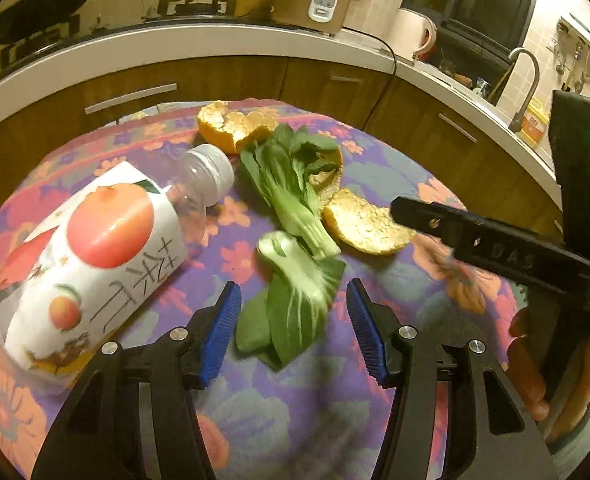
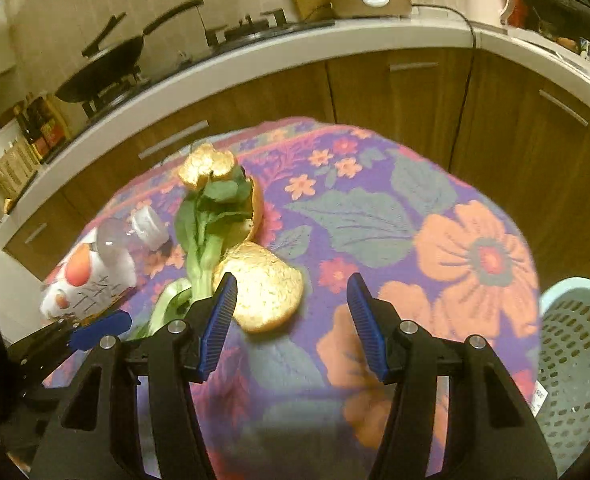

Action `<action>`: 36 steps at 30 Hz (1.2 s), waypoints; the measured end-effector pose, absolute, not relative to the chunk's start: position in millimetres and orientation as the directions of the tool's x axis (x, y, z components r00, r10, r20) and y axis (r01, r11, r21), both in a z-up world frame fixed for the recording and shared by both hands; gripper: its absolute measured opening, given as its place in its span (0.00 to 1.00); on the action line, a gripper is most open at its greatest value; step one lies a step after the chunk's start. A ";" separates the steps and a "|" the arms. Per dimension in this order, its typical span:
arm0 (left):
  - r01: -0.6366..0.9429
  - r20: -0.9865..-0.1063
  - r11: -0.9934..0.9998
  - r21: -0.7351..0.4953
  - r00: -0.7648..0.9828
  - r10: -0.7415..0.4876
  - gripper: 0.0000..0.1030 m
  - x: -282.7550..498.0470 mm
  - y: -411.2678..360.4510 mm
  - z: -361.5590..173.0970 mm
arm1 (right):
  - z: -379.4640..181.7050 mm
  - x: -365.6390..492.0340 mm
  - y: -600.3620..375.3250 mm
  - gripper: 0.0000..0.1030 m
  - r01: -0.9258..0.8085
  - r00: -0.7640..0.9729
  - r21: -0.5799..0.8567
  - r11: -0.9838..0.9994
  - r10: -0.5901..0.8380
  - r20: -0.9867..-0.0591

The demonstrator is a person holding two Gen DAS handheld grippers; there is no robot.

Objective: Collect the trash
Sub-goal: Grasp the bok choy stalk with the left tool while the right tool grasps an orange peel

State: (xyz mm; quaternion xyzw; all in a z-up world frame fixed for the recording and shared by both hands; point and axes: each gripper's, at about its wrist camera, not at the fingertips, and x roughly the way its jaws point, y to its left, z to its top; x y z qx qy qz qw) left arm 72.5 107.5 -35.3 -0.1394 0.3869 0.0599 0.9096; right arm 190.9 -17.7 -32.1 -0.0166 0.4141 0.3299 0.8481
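The left gripper [image 1: 293, 328], jaws apart, probably straddles the near bok choy leaf [image 1: 295, 300]; the leaf runs lengthwise between them, and the right gripper [image 2: 293, 320], also apart, is beside the orange peel [image 2: 265, 284]

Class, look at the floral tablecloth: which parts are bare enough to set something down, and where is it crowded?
Bare: the stretch of tablecloth between the orange peel and the basket. Crowded: the other side, where bottle, greens and peel lie close together.
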 end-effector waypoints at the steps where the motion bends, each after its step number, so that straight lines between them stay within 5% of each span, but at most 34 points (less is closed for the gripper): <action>1: -0.215 -0.723 0.954 -0.209 0.691 -0.003 0.50 75.3 107.7 -37.3 | -35.7 192.8 -15.2 0.52 -0.568 0.437 0.242 0.786 0.538 -0.721; 8: -0.203 -0.734 0.957 -0.206 0.679 -0.013 0.44 86.5 105.2 -47.7 | -45.2 199.3 -2.3 0.52 -0.561 0.429 0.188 0.806 0.478 -0.767; 12: -0.190 -0.738 0.966 -0.173 0.675 0.001 0.30 87.0 98.8 -49.5 | -46.5 193.2 5.2 0.51 -0.569 0.458 0.117 0.814 0.432 -0.777; 20: -0.165 -0.724 0.980 -0.112 0.689 0.033 0.13 81.6 86.6 -47.2 | -45.6 178.9 13.3 0.07 -0.615 0.474 0.065 0.786 0.434 -0.766; 36: -0.065 -0.623 0.974 -0.219 0.778 -0.088 0.12 32.8 58.5 -28.0 | -13.7 147.7 -46.3 0.04 -0.615 0.539 0.198 0.763 0.591 -0.600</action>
